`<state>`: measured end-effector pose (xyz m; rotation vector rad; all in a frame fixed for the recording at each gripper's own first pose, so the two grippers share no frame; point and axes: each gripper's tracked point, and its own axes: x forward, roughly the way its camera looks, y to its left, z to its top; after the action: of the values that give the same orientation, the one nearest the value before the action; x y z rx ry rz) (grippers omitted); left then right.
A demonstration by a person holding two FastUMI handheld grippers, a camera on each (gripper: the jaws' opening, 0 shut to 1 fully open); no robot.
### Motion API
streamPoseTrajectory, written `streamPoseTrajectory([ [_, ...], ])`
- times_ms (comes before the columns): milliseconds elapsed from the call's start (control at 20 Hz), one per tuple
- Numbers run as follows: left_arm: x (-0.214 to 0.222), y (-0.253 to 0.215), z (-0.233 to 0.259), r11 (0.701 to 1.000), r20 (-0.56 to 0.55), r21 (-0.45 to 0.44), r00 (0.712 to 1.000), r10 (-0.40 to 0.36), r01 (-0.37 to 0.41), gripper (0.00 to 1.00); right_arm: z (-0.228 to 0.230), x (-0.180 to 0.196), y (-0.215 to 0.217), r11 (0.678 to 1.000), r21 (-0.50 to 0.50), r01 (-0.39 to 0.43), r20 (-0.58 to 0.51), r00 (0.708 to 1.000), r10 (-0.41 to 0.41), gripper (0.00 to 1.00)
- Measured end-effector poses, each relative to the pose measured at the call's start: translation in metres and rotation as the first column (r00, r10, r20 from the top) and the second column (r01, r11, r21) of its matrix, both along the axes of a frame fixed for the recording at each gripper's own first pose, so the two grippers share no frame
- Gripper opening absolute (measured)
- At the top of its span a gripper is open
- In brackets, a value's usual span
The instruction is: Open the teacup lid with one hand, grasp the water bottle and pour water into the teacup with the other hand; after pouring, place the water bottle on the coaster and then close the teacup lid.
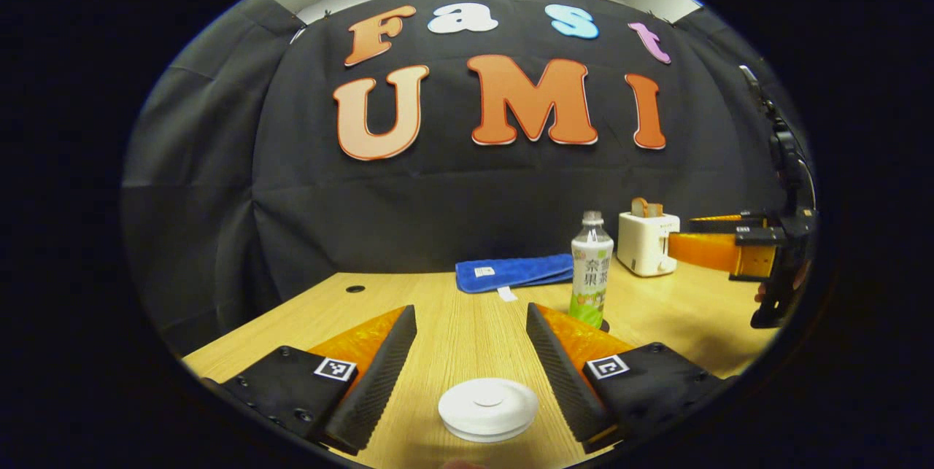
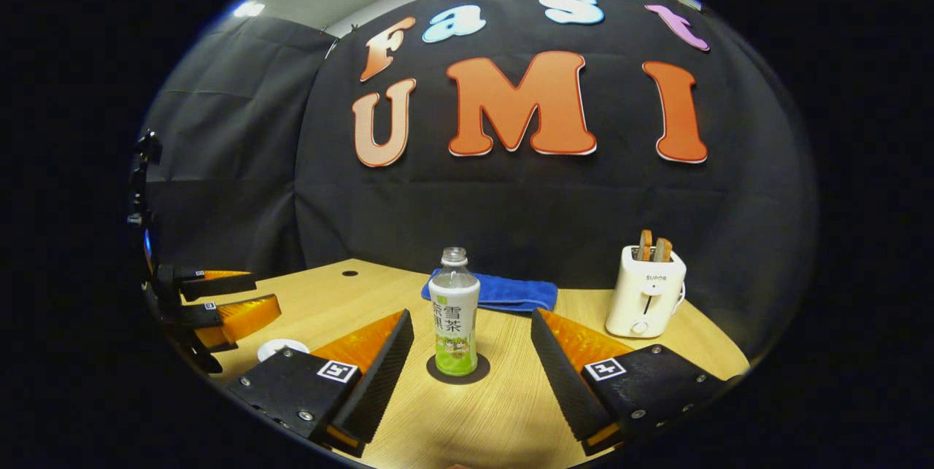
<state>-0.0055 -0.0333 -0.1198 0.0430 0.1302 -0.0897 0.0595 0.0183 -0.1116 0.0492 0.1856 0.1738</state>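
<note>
The white teacup lid (image 1: 487, 407) lies flat, low between the spread fingers of my left gripper (image 1: 469, 310), which is open and not touching it; the cup beneath is hidden. The water bottle (image 1: 591, 268), uncapped with a green-and-white label, stands upright on the dark round coaster (image 1: 604, 324). In the right gripper view the bottle (image 2: 454, 319) rests on the coaster (image 2: 458, 373) just ahead of my open right gripper (image 2: 471, 314), fingers clear on both sides. The lid (image 2: 283, 347) shows at the left under the left gripper (image 2: 266, 294). The right gripper (image 1: 686, 234) hovers at the far right.
A folded blue towel (image 1: 514, 272) lies at the back of the wooden table (image 1: 467, 338). A white toaster (image 1: 646, 241) with bread slices stands at the back right, also seen as the toaster (image 2: 646, 294) beside the towel (image 2: 503, 294).
</note>
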Motion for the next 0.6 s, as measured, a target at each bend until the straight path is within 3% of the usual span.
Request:
streamPoseTrajectory([
  [250,0.002,0.0,0.043,0.999,0.089,-0.029,0.995,0.033,-0.031,1.0,0.02,-0.021,0.002,1.0,0.021,0.012,0.051,0.999,-0.013,0.97],
  [300,0.003,-0.002,0.046,0.999,0.094,-0.024,0.995,0.032,-0.03,0.95,0.02,-0.024,0.001,1.0,0.02,0.013,0.051,0.999,-0.013,0.97],
  [350,0.004,-0.002,0.049,0.999,0.1,-0.018,0.995,0.031,-0.029,0.99,0.022,-0.027,-0.001,1.0,0.017,0.018,0.051,0.999,-0.018,0.97],
  [600,0.012,0.001,0.08,1.0,0.141,-0.002,0.99,0.022,-0.022,0.99,0.029,-0.032,-0.005,0.999,0.0,0.04,0.063,0.997,-0.04,0.97],
])
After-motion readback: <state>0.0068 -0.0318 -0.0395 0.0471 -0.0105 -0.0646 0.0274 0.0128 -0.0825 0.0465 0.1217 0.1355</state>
